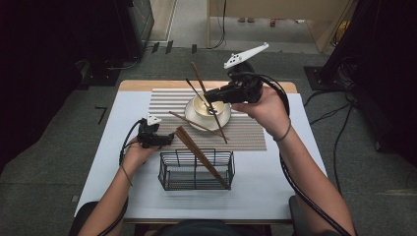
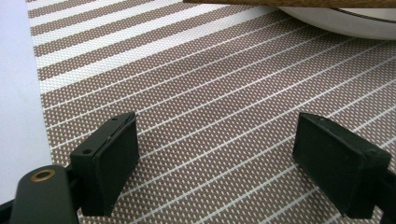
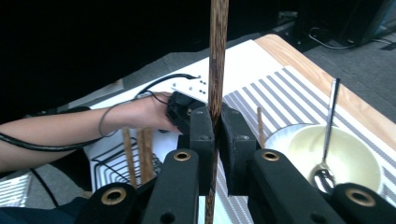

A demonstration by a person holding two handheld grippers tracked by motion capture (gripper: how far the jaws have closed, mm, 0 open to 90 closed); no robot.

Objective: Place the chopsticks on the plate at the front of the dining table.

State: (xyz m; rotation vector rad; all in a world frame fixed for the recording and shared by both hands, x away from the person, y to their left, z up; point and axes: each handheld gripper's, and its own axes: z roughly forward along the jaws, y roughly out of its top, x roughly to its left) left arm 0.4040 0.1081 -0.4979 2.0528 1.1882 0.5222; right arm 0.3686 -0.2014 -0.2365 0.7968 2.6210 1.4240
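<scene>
My right gripper (image 1: 210, 96) hangs over the bowl, shut on a dark wooden chopstick (image 1: 216, 118) that slants from the table's far side down toward the mat. In the right gripper view the chopstick (image 3: 218, 56) stands upright, pinched between the two pads of that gripper (image 3: 215, 126). A cream bowl (image 1: 206, 109) on a saucer holds a metal spoon (image 1: 199, 93). My left gripper (image 1: 169, 139) rests low at the mat's left part, open, with nothing between its pads (image 2: 114, 149). Two chopsticks (image 1: 199, 155) lean in a black wire basket (image 1: 172, 177).
A brown and white striped placemat (image 1: 246, 132) covers the table's middle, and another chopstick (image 1: 189, 121) lies on it beside the saucer. The saucer's rim (image 2: 345, 25) lies just ahead of the left gripper. Cables trail from both grippers.
</scene>
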